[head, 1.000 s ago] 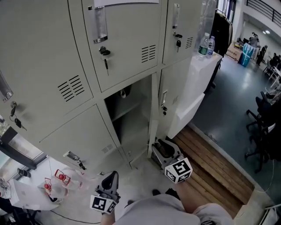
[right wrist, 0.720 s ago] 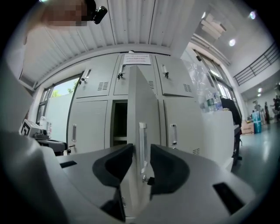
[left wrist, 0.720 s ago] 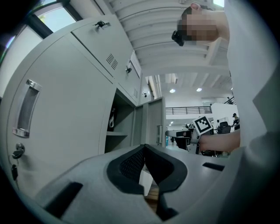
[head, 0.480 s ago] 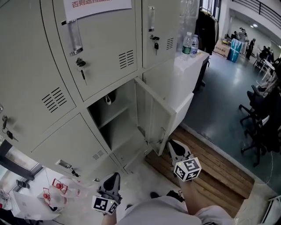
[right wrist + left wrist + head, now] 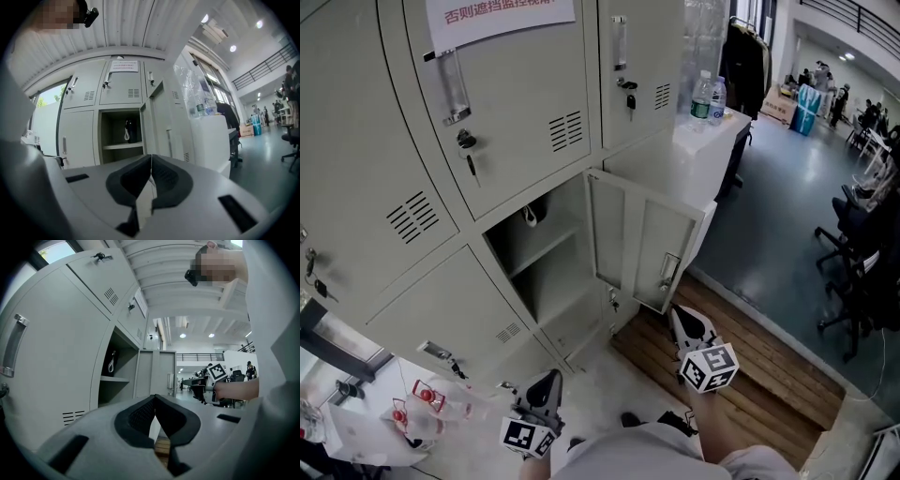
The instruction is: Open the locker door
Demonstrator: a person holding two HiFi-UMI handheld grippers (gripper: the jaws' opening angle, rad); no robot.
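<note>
The grey locker bank fills the head view. The lower middle locker door (image 5: 642, 246) stands wide open, swung out to the right, its handle (image 5: 668, 272) facing me. The compartment (image 5: 539, 267) behind it has a shelf, and a dark thing with a white loop (image 5: 530, 214) hangs inside. My right gripper (image 5: 682, 316) is shut with nothing in it, just below and in front of the door's lower edge, apart from it. My left gripper (image 5: 548, 382) hangs low over the floor, shut and empty. The door (image 5: 157, 124) and the right gripper (image 5: 151, 158) show in the right gripper view, the left gripper (image 5: 154, 398) in its own view.
A white cabinet (image 5: 694, 164) with water bottles (image 5: 705, 98) stands right of the lockers. A wooden platform (image 5: 759, 375) lies under my right gripper. Office chairs (image 5: 862, 272) stand at the far right. Red items (image 5: 422, 398) lie on the floor at left. Keys (image 5: 467, 145) hang in the upper doors.
The locker door has swung from nearly edge-on to wide open toward the right. My right gripper has come off the door, drawn back below it and shut. The left gripper has barely moved.
</note>
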